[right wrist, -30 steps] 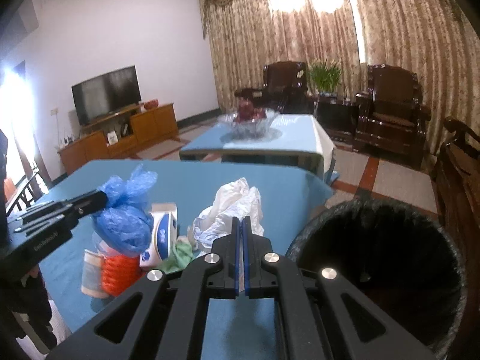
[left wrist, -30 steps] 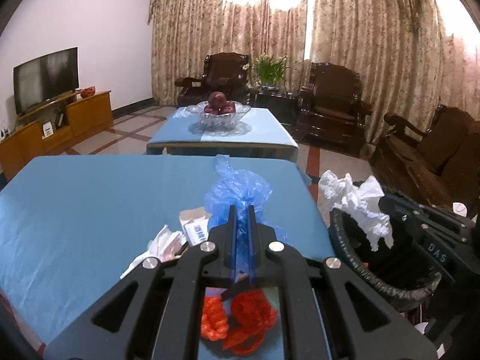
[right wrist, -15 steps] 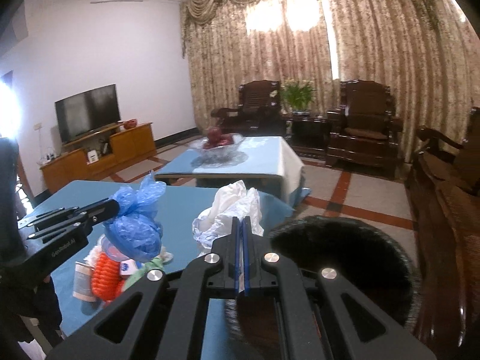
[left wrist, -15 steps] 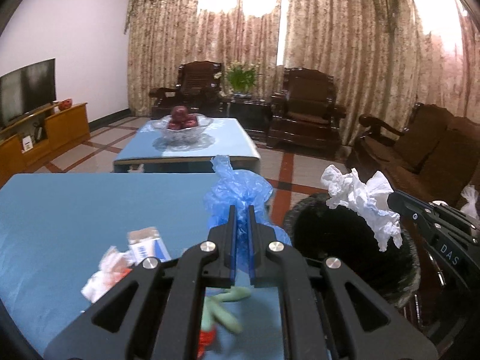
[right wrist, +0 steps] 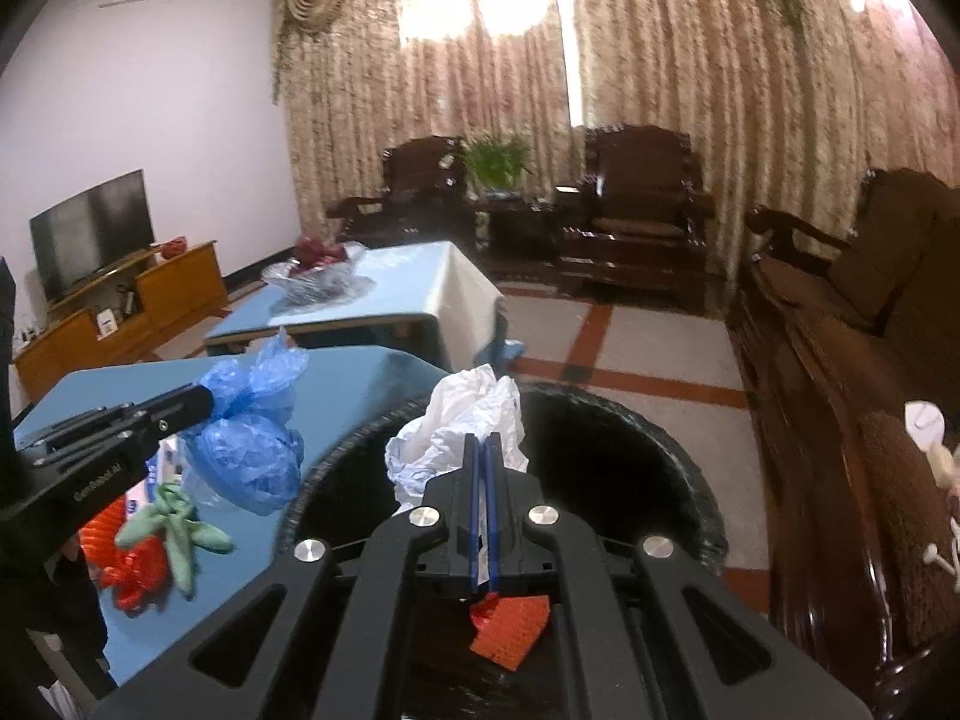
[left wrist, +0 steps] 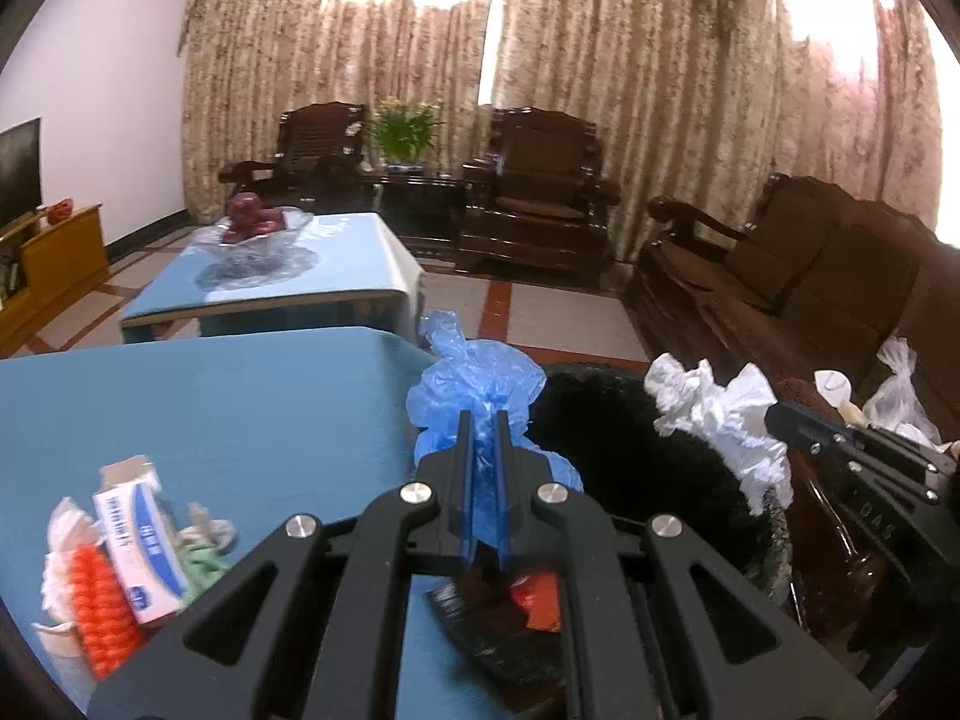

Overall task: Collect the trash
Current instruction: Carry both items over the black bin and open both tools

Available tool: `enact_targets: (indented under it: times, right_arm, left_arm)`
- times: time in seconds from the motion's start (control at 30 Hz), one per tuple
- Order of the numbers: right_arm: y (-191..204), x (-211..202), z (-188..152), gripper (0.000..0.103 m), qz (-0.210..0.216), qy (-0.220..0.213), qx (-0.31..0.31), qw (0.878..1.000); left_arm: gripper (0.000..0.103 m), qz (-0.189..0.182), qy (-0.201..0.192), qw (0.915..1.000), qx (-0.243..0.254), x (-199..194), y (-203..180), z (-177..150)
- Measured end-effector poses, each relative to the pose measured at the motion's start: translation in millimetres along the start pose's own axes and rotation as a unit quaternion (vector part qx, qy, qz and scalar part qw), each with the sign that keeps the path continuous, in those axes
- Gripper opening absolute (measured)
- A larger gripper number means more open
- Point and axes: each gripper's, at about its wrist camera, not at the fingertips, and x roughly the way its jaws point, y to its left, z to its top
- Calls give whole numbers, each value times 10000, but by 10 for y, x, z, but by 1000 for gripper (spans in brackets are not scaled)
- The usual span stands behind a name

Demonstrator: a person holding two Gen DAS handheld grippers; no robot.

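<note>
A blue-covered table is seen close by, with a black trash bin just beside its edge. A red scrap lies at the bottom of the bin.

A crumpled blue plastic bag is pinched tight in the left gripper, whose fingers are nearly closed on it. The bag is held up at the table's edge, next to the bin's rim. A crumpled white paper wad is squeezed in the right gripper, whose fingers are pressed close together. The wad is held over the bin's open mouth.

More trash is left on the table: a white and blue box, an orange net, something green and floppy and something red.

Farther off, a second blue table is seen with a glass bowl of dark red fruit on it. A dark wooden sofa stands to the right. At the back, two dark armchairs, a green plant between them and long patterned curtains are seen. A TV on a wooden cabinet stands at the left wall.
</note>
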Motion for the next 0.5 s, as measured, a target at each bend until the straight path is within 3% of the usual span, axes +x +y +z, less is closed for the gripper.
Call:
enact_targets:
  times: [0.17,0.23,0.27,0.3,0.37,0.47,0.5]
  right_arm:
    - [-147,179,-80,4,-176,168,79,9997]
    - [-195,235,-114,10,-302,264,112,9991]
    - [-208,226,-138,16,-334,287,112,9990]
    - [-207,223,-152,31,-407,291,121,9987]
    - [-217,178,-175,51,-497,244,154,9983]
    - [-164,86,-187,89,-708,146,139,9973]
    - [-131,51,-193,95,-750,91,141,9970]
  left_arm:
    - [7,-273,226,9994,54,283,-138,-22]
    - [22,-332,333,9989,53,371,-158,-37]
    - [42,-340,370,9987,46,395,-158,-44]
    - [51,-349,362,9987,18,399,-146,-49]
    - [52,-331,320,9989,3,362,-108,-57]
    - [65,-188,222,9996,4,231,-26,-73]
    - [71,-118,170,9998,-4,169,6,-82]
